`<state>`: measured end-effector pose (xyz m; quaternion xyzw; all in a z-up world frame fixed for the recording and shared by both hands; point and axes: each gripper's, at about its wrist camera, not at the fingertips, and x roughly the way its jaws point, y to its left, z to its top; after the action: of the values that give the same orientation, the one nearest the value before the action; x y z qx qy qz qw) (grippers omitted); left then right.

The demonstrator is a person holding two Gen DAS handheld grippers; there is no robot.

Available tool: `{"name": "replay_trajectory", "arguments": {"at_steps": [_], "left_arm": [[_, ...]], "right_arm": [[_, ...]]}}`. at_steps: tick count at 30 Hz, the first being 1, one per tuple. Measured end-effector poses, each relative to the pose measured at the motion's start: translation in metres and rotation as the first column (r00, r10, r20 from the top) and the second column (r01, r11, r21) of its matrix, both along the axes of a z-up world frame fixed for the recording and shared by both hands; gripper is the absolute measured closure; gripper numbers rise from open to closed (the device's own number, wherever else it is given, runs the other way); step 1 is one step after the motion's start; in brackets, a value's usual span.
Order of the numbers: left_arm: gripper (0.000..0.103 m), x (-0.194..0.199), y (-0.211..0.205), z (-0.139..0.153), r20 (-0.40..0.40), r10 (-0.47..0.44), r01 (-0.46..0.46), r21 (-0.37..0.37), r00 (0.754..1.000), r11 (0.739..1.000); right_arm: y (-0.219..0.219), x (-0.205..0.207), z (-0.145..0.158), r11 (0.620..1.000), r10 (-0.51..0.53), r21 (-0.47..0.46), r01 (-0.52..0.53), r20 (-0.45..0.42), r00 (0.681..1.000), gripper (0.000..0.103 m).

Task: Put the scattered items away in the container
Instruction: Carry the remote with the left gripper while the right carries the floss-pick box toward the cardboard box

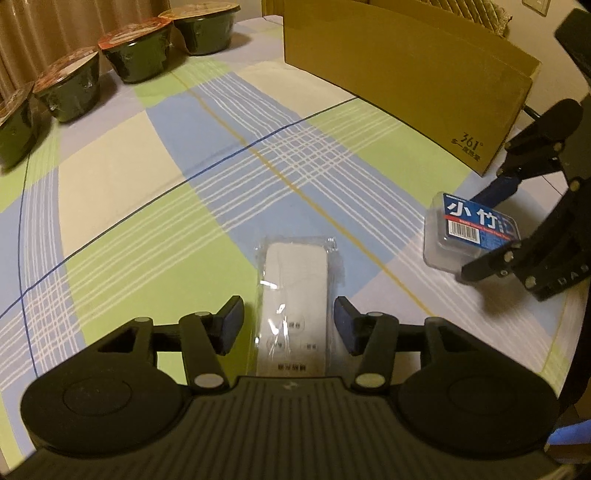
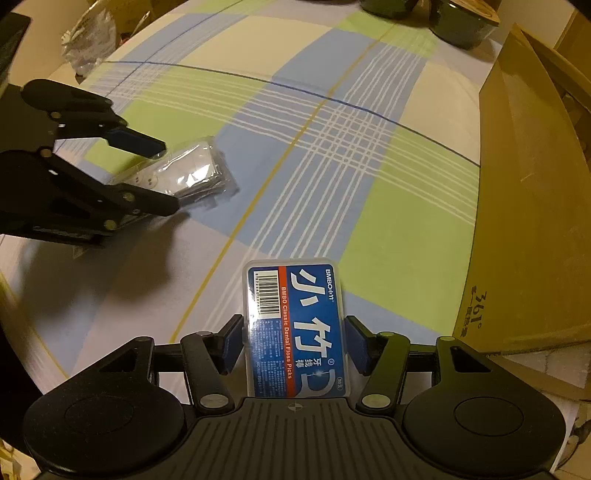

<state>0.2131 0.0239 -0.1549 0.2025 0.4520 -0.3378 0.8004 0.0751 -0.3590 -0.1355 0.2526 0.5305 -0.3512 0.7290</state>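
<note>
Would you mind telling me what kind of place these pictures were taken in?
Probably a room in a home: a table under a checked tablecloth, lidded instant-food bowls lined up before a curtain, and a cardboard box beside household bits like a floss pick case.

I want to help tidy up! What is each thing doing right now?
Left hand-held gripper: open, fingers either side of the remote.
Right hand-held gripper: shut on the floss box.
Wrapped remote: flat on the cloth.
Floss box: closed.
Cardboard box: standing, top open.
Noodle bowls: lids sealed.
</note>
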Motion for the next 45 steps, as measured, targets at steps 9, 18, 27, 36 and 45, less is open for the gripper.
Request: {"name": "replay_trajectory", "arguments": {"at_steps": [9, 18, 27, 36, 45], "left_arm": [[0.069, -0.001, -0.013, -0.001, -0.033, -0.006, 0.008, 0.059, 0.999, 0.998], [0.070, -0.023, -0.018, 0.024, -0.033, 0.016, -0.015, 0.029, 0.999, 0.999], [0.070, -0.043, -0.025, 0.045, -0.010, 0.034, -0.034, 0.020, 0.999, 0.999], [0.070, -0.050, -0.028, 0.055, -0.028, 0.054, -0.054, -0.023, 0.998, 0.998], [0.071, -0.041, -0.032, 0.063, -0.039, 0.054, -0.057, -0.056, 0.998, 0.997]], "right_arm": [[0.002, -0.012, 0.000, 0.999, -0.042, -0.019, 0.042, 0.035, 0.999, 0.044], [0.016, -0.034, 0.020, 0.993, -0.106, -0.037, 0.110, 0.100, 0.989, 0.044], [0.032, -0.051, 0.042, 0.987, -0.135, -0.072, 0.147, 0.149, 0.980, 0.044], [0.041, -0.063, 0.048, 0.981, -0.163, -0.077, 0.178, 0.179, 0.970, 0.044], [0.039, -0.071, 0.052, 0.976, -0.183, -0.078, 0.202, 0.199, 0.963, 0.044]]}}
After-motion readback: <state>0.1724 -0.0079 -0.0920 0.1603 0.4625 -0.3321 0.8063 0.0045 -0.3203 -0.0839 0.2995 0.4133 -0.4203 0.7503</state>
